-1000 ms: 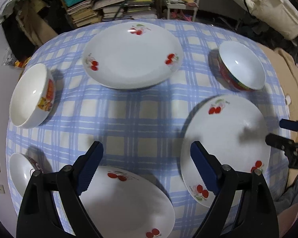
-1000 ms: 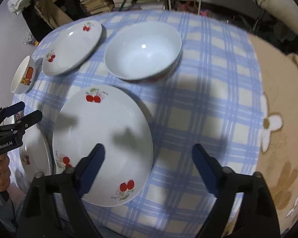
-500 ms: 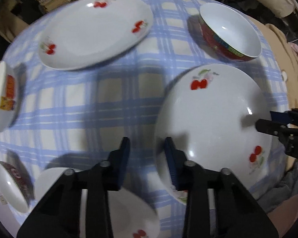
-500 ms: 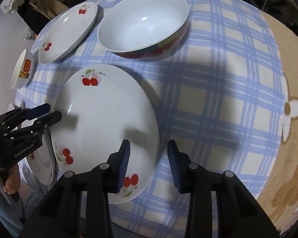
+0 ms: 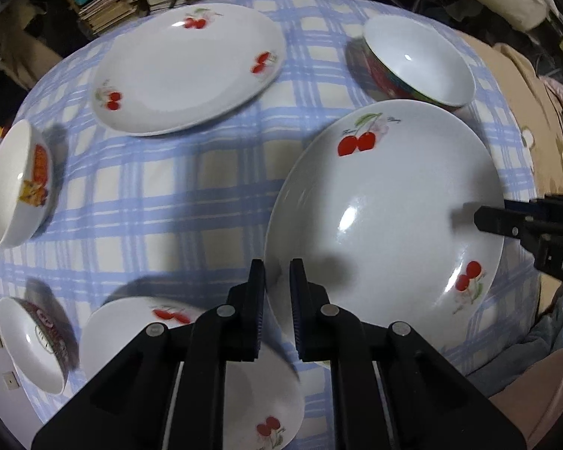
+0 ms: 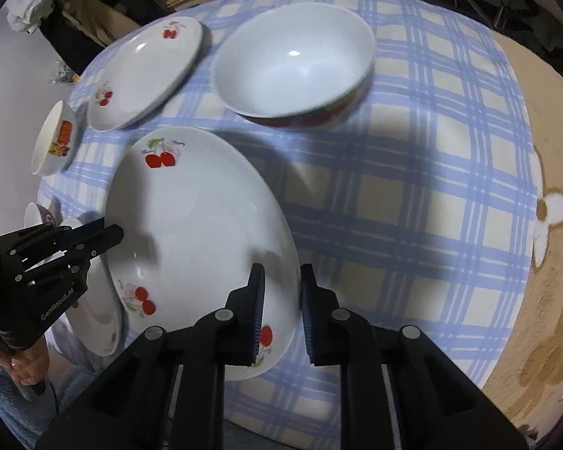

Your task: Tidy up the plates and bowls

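A white plate with red cherries (image 5: pixel 386 217) (image 6: pixel 191 225) is held between both grippers over the blue checked tablecloth (image 5: pixel 169 187). It looks slightly raised and tilted. My left gripper (image 5: pixel 277 300) has its jaws closing, pads pinching the plate's left rim. It shows at the left of the right wrist view (image 6: pixel 109 230). My right gripper (image 6: pixel 281 311) also has its jaws closing on the opposite rim, which sits between its pads. It shows at the right edge of the left wrist view (image 5: pixel 484 217).
A second cherry plate (image 5: pixel 187 71) lies at the far side and a third (image 5: pixel 191 356) below my left gripper. A red-sided bowl (image 6: pixel 292 63) stands beyond the held plate. An orange-patterned bowl (image 5: pixel 11 183) and a small bowl (image 5: pixel 30 337) sit at the left edge. A beige flowered blanket (image 6: pixel 544 225) lies right.
Both grippers went from wide open to nearly closed on opposite rims of the cherry plate. The left one shifted right onto the rim, and the plate now looms larger in both views.
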A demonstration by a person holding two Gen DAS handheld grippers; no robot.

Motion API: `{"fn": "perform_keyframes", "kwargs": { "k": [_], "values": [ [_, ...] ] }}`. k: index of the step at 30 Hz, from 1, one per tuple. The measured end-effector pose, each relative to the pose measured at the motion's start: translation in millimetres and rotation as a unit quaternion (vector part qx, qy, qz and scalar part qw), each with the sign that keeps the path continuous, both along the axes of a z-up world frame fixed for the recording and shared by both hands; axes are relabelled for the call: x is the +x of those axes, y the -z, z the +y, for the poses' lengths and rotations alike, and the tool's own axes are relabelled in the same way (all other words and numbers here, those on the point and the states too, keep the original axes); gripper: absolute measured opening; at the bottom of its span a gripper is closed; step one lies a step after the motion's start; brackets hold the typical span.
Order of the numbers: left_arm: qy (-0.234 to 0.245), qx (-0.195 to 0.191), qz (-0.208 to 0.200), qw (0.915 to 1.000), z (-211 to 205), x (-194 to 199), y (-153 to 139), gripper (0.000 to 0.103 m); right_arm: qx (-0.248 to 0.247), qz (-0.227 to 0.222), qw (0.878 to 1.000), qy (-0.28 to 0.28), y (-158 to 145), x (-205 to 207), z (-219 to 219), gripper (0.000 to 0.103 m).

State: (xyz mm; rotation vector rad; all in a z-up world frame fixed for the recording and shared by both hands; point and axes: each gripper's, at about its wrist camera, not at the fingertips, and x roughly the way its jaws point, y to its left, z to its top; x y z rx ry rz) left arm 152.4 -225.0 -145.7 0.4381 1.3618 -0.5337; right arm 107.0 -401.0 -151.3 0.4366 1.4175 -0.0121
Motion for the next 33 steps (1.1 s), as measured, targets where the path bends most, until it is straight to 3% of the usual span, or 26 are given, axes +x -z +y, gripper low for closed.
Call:
{"fn": "perform_keyframes", "kwargs": {
  "k": [11, 18, 25, 33],
  "values": [
    [-0.02, -0.01, -0.035, 0.9991, 44, -10, -60, 0.012, 0.018, -0.027, 0.999, -0.015, -32, -3, 30, 0.016],
    [-0.042, -0.013, -0.052, 0.9977, 90, -8, -80, 0.013, 0.024, -0.047, 0.998, -0.038, -51, 7, 71, 0.016],
    [-0.097, -0.023, -0.038, 0.9942, 148, -13, -76, 0.013, 0.039, -0.057, 0.995, -0.074, -53, 17, 116, 0.016],
    [-0.149, -0.006, -0.041, 0.9879, 192, -20, -60, 0.013, 0.035, -0.068, 0.991, -0.113, -39, 26, 166, 0.016]
  ]
}}
